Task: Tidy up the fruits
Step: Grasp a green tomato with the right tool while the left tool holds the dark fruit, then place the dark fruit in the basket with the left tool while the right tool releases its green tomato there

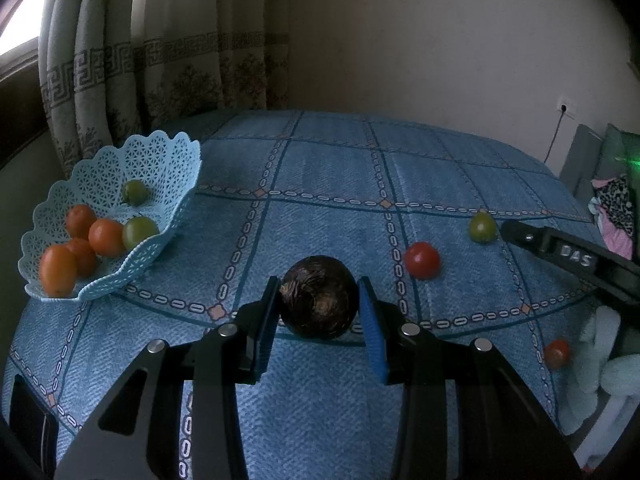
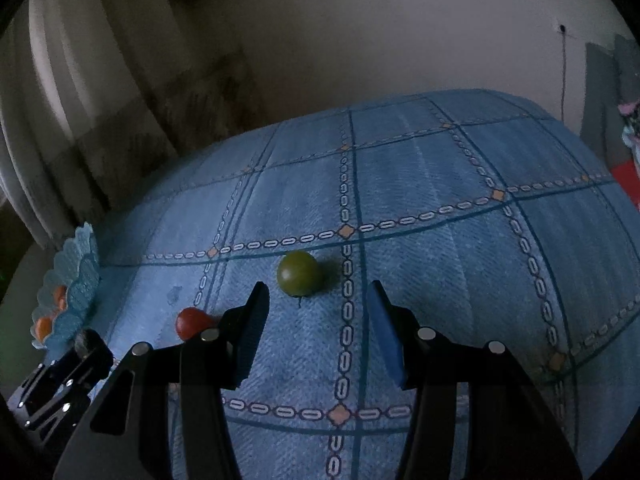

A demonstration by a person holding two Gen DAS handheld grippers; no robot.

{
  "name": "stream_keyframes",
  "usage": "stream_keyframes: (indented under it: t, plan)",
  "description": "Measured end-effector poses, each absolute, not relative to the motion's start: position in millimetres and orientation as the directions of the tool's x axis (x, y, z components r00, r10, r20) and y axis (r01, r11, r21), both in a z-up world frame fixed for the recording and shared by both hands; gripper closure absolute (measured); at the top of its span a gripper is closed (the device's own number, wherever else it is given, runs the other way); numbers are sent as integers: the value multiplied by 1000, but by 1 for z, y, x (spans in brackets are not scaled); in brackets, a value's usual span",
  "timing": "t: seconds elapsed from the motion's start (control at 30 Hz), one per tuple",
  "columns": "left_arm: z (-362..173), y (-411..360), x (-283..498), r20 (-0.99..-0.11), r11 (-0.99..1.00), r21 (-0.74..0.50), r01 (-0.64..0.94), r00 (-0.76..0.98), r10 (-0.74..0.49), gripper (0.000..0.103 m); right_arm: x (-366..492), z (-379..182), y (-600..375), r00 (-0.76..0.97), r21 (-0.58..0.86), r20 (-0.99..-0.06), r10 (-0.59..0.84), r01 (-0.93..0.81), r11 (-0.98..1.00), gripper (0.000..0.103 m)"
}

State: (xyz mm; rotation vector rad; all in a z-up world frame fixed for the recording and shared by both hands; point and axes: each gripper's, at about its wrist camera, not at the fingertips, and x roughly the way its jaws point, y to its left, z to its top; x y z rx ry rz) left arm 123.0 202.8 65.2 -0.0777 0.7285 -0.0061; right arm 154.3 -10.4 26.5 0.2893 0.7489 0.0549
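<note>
- The left tongs point(image 1: 318, 312) bracket a dark brown, rough-skinned round fruit point(image 1: 319, 296); the pads sit at its flanks, but I cannot tell whether they press it or only stand beside it.
- That fruit rests on the blue checked bedspread point(image 1: 340, 160), toward the near edge, with the pale lace-pattern basket point(image 1: 168, 152) at the left edge.
- It looks firm and fairly heavy, and its coarse skin should give grip; taking it across its widest middle seems safest.
- The right tongs point(image 2: 318, 328) are spread wide and empty, a green tomato point(image 2: 300, 278) lying just ahead of the tips, slightly left of centre.
- Smooth, round and light, it may roll; a gentle squeeze across its middle should do.
- A red tomato point(image 1: 421, 260) lies between the two fruits; another small red fruit point(image 1: 557, 353) sits near the right edge.
- The basket already holds orange and green fruits.
</note>
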Motion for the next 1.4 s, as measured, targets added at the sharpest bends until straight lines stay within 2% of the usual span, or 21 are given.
stream_keyframes:
  t: [0.17, 0.33, 0.5, 0.53, 0.57, 0.93, 1.4]
  plan:
    - [66, 201, 122, -663, 997, -71, -21, 748, -31, 64, 172, 31, 0, 721, 233, -677, 146, 21, 972, 51]
    - [65, 202, 123, -664, 997, -73, -23, 747, -31, 63, 197, 26, 9, 663, 167, -742, 99, 40, 985, 52]
    - [64, 203, 125, -668, 996, -82, -25, 744, -36, 64, 199, 17, 18, 628, 158, -767, 130, -11, 987, 67]
    - [64, 203, 124, -666, 997, -80, -24, 745, -36, 64, 198, 18, 21, 635, 132, -764, 111, -14, 991, 73]
    - [65, 202, 124, -662, 997, -79, -22, 748, -36, 64, 198, 19, 22, 641, 118, -761, 98, -12, 993, 74]
    - [68, 208, 121, -648, 996, -87, -34, 761, -31, 63, 172, 46, 7, 716, 219, -676, 175, -32, 975, 74]
    - [101, 257, 109, -596, 986, -117, -121, 803, 27, 63, 151, 84, 48, 749, 238, -615, 246, -121, 964, 74]
